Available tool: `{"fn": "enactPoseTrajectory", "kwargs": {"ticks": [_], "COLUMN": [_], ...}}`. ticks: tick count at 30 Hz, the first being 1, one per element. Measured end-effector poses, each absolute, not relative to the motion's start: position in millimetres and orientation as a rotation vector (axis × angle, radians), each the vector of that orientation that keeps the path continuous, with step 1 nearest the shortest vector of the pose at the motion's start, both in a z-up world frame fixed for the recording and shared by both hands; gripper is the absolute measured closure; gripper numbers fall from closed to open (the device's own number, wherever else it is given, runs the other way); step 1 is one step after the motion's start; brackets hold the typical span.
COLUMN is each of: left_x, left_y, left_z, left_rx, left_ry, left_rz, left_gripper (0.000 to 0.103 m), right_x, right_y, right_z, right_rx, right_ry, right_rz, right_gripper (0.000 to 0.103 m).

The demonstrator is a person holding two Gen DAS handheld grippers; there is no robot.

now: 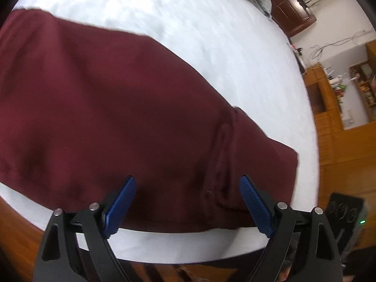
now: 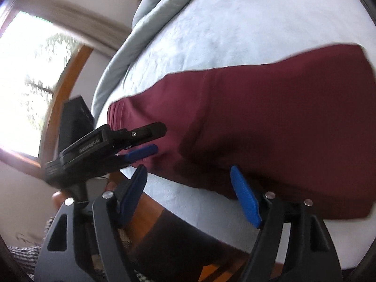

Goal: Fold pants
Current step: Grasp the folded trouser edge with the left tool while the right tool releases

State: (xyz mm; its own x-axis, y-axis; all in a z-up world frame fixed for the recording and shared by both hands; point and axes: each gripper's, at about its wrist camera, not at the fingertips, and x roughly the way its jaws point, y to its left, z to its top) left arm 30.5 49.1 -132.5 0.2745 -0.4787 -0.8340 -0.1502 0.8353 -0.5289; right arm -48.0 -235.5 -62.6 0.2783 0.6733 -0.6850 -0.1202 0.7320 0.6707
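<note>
Lying flat on the white bed (image 1: 211,35), maroon pants (image 1: 105,105); both grippers' jaws wide, nothing held.

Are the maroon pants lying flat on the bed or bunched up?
Lying flat: the maroon pants spread smoothly across the white bed, with slight puckering along one seam. Fold count: cannot tell.

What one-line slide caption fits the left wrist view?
Open left gripper poised over maroon pants spread on a white bed.

Left gripper (image 1: 187,181) and right gripper (image 2: 189,171) jaws spread wide
</note>
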Motion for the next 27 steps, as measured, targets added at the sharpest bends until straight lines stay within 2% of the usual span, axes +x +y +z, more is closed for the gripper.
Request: {"fn": "enactPoseTrajectory", "kwargs": {"ticks": [6, 11, 14, 15, 16, 17, 20, 23, 27], "left_x": [37.2, 39.1, 38.6, 38.9, 39.8, 40.3, 38.0, 30.7, 20.4], "left_y": [26.1, 4.8, -9.2, -11.6, -11.5, -9.7, 6.9, 20.9, 45.1], "left_z": [-157.1, -156.7, -160.4, -162.1, -163.4, -164.9, -164.2, -145.3, -129.9], "left_rx": [-0.652, -0.681, -0.709, -0.699, -0.690, -0.671, -0.701, -0.732, -0.634], "left_ry": [1.389, 1.420, 1.458, 1.456, 1.457, 1.458, 1.428, 1.316, 1.219], "left_rz": [-0.294, -0.333, -0.371, -0.347, -0.329, -0.289, -0.267, -0.278, -0.194], "left_gripper": [0.013, 0.014, 0.019, 0.021, 0.032, 0.049, 0.073, 0.079, 0.080], "right_x": [-74.0, -85.5, -89.4, -89.9, -89.7, -94.0, -96.6, -98.9, -102.0], "right_y": [-306.2, -337.8, -344.0, -344.5, -341.7, -342.3, -344.0, -356.2, -370.5], "right_z": [-48.5, -50.9, -56.6, -57.3, -58.0, -56.4, -55.1, -57.4, -60.4], "right_rx": [0.651, 0.696, 0.719, 0.724, 0.725, 0.725, 0.731, 0.761, 0.772], "right_ry": [1.083, 1.048, 1.042, 1.040, 1.038, 1.035, 1.027, 1.024, 1.026], "right_rz": [0.435, 0.356, 0.341, 0.341, 0.340, 0.339, 0.329, 0.293, 0.252], "right_gripper": [0.030, 0.030, 0.030, 0.030, 0.030, 0.030, 0.030, 0.030, 0.029]}}
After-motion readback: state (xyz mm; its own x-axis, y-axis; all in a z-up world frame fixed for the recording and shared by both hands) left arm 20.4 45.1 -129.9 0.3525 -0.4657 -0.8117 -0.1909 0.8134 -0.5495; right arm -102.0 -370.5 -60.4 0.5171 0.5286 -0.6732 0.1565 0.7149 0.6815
